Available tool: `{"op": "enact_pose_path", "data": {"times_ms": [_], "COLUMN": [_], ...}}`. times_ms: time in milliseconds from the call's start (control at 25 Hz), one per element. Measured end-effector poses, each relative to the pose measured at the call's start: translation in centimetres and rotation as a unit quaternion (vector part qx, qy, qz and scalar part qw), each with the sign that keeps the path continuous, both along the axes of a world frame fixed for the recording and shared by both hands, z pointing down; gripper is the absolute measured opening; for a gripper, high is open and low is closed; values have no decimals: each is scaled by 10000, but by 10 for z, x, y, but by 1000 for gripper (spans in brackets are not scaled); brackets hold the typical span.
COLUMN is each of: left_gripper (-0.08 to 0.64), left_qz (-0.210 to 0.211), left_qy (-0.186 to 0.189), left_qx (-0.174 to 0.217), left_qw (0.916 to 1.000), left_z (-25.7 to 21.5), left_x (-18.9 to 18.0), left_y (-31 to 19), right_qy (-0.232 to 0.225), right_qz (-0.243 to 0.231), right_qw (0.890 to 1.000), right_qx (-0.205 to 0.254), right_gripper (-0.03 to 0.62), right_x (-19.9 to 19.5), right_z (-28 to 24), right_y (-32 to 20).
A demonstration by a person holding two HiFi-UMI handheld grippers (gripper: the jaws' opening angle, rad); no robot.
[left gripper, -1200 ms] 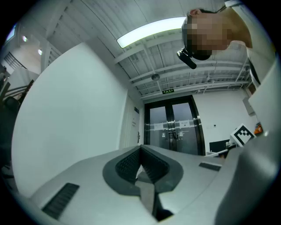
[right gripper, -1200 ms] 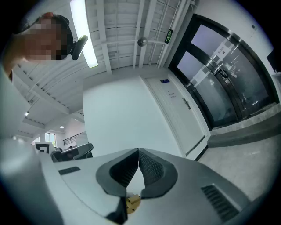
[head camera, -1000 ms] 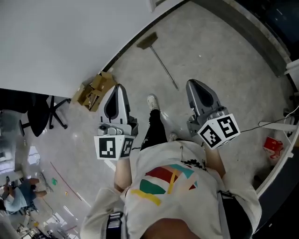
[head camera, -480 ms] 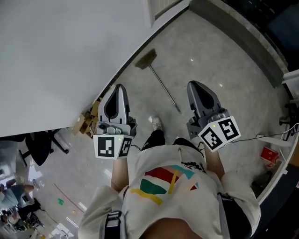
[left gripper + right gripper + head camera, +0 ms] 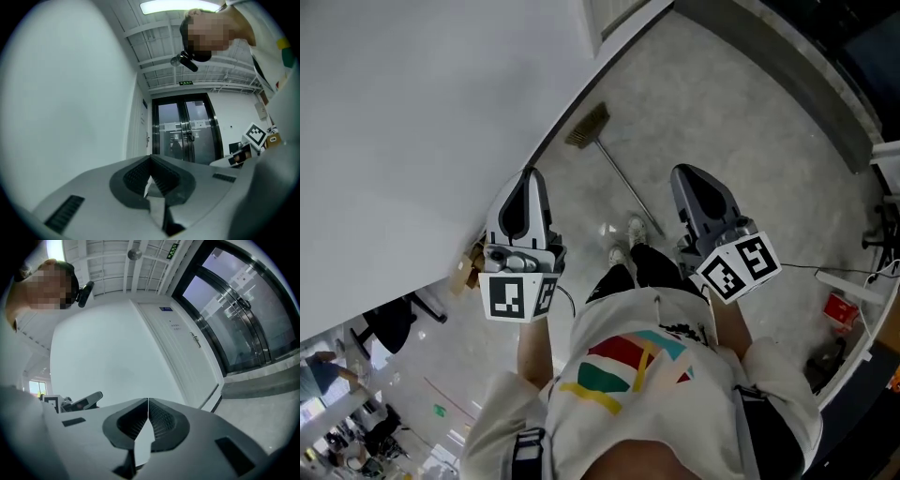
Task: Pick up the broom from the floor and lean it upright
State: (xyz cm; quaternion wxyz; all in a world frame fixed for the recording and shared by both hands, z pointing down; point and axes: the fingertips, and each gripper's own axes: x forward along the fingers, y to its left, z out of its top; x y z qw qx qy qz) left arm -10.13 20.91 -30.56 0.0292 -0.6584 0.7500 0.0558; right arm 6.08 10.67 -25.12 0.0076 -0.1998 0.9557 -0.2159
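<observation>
Down on the grey floor (image 5: 741, 141) lies the broom (image 5: 623, 179), a thin stick with a flat brown brush. Left tongs (image 5: 528, 174) and right tongs (image 5: 684, 172) are pressed together, empty.

Bright, even light is thrown from overhead. In the left gripper view a long ceiling lamp (image 5: 180, 5) is blown out to white high above the left tool (image 5: 150, 160). In the head view the white wall (image 5: 412, 112) to the left of that tool is rendered almost featureless, and only faint, soft shadows are cast on the floor (image 5: 731, 131) ahead of both tools. Reflections are carried by the glass doors (image 5: 234, 319) to the right of the right tool (image 5: 148, 400). Both gripper views are strongly bowed by the wide lens and darkened at the corners. The tool bodies nearest the lens are rendered slightly soft.
</observation>
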Motion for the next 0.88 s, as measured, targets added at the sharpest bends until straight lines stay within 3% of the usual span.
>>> {"op": "enact_pose_path", "data": {"times_ms": [280, 520, 680, 800, 880], "left_gripper": [43, 43, 44, 46, 90], "left_qz": [461, 1060, 1331, 1588, 1886], "left_qy": [23, 70, 91, 213, 218], "left_qx": [61, -323, -619, -769, -950], "left_qw": [9989, 9938, 9891, 9841, 9772], "left_z": [13, 65, 143, 236, 313], "left_x": [-16, -19, -32, -43, -47], "left_y": [-61, -111, -148, -179, -204], "right_qy": [67, 445, 743, 847, 869], "right_qz": [33, 234, 248, 271, 352], "right_qw": [10000, 9986, 9967, 9955, 9949], "right_qx": [6, -177, -210, -339, -379], "right_gripper": [8, 8, 8, 8, 8], "right_x": [-18, -28, -39, -44, -44], "right_z": [18, 60, 131, 217, 283], "right_y": [-66, -99, -119, -140, -157]}}
